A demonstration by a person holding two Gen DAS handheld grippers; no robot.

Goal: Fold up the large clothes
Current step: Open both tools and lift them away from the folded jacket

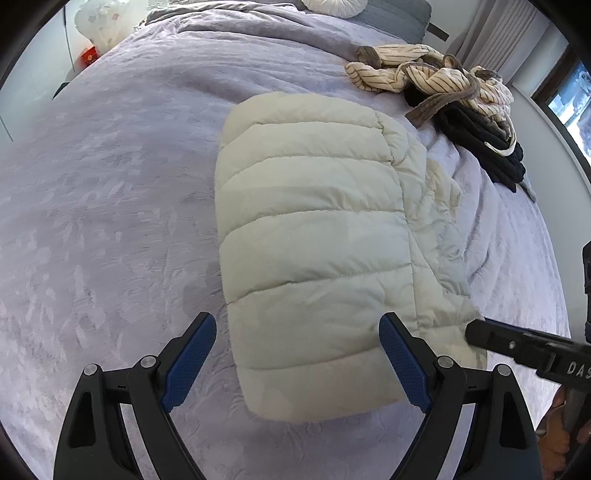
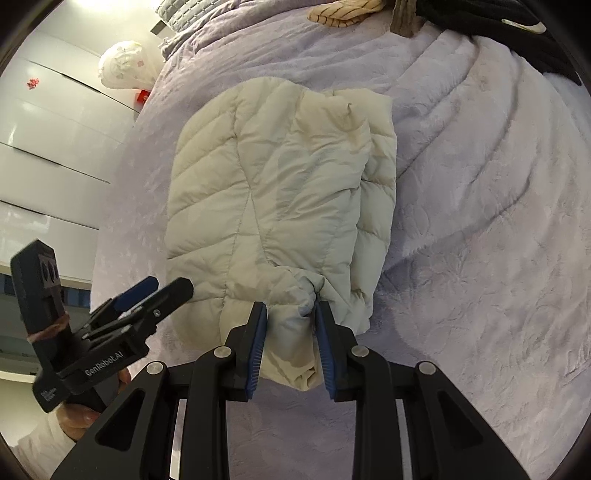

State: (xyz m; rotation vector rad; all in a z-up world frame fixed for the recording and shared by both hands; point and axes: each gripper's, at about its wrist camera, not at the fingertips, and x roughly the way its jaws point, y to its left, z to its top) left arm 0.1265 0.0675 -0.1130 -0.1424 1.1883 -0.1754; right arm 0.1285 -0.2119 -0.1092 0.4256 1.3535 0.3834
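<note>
A cream quilted puffer jacket (image 1: pixel 314 236) lies folded into a long bundle on the lavender bedspread (image 1: pixel 110 206). My left gripper (image 1: pixel 297 360) is open and hovers over the jacket's near end, its blue pads on either side of it without touching. In the right wrist view the jacket (image 2: pixel 280 192) lies lengthwise ahead. My right gripper (image 2: pixel 290 334) is shut on a bunched sleeve cuff (image 2: pixel 295 328) at the jacket's near edge. The left gripper also shows in the right wrist view (image 2: pixel 155 291), open, at the jacket's left side.
A cream striped garment (image 1: pixel 428 77) and a black garment (image 1: pixel 484 144) lie piled at the far right of the bed. Grey pillows (image 1: pixel 399 14) sit at the head. A white bundle (image 1: pixel 98 22) and a white wardrobe (image 2: pixel 48 147) stand beyond the bed's left edge.
</note>
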